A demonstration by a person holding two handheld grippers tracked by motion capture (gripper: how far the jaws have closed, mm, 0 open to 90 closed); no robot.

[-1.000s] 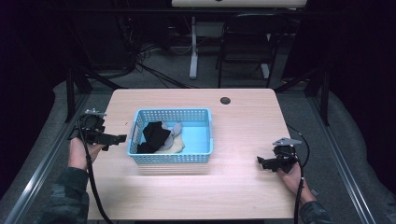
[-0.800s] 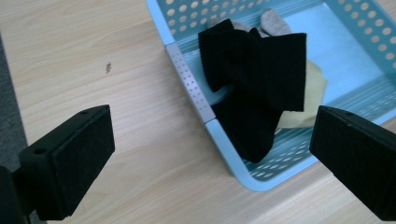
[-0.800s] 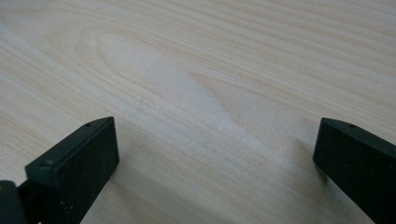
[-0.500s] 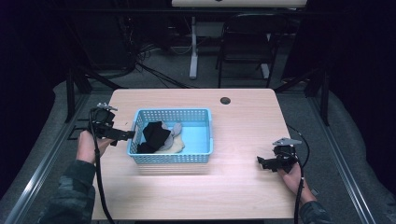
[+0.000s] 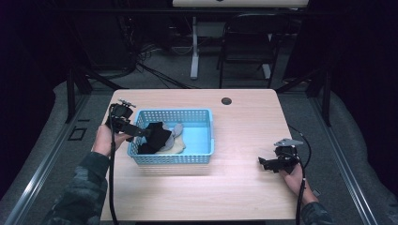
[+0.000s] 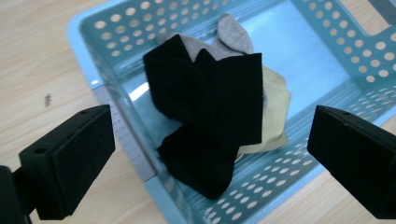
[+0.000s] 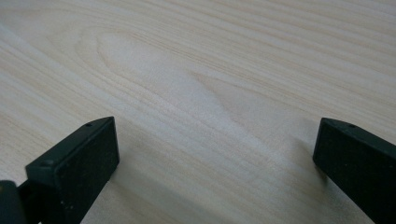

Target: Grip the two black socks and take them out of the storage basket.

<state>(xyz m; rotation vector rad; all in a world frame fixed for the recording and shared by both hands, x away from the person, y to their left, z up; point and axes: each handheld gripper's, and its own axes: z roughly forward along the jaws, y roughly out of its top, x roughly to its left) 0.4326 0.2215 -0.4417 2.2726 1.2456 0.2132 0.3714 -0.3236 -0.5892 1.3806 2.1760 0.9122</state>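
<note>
A light blue perforated basket (image 5: 202,152) (image 6: 327,51) stands left of the table's middle. Inside lie black socks (image 5: 157,137) (image 6: 210,112), a grey sock (image 5: 177,130) (image 6: 232,35) and a pale yellow cloth (image 5: 177,146) (image 6: 275,112). My left gripper (image 5: 143,132) (image 6: 205,154) hangs open over the basket's left rim, jaws spread wide on either side of the black socks and not touching them. My right gripper (image 5: 264,163) (image 7: 210,168) rests open low over bare wood at the table's right front, nothing between its jaws.
The wooden table (image 5: 244,126) has a dark round cable hole (image 5: 226,101) near its far edge. A black chair (image 5: 246,47) and a white desk leg (image 5: 194,47) stand beyond the table. Cables trail from both grippers toward the front edge.
My left gripper has moved right and forward from beside the basket to over its left rim, above the socks. The right gripper has stayed in place.
</note>
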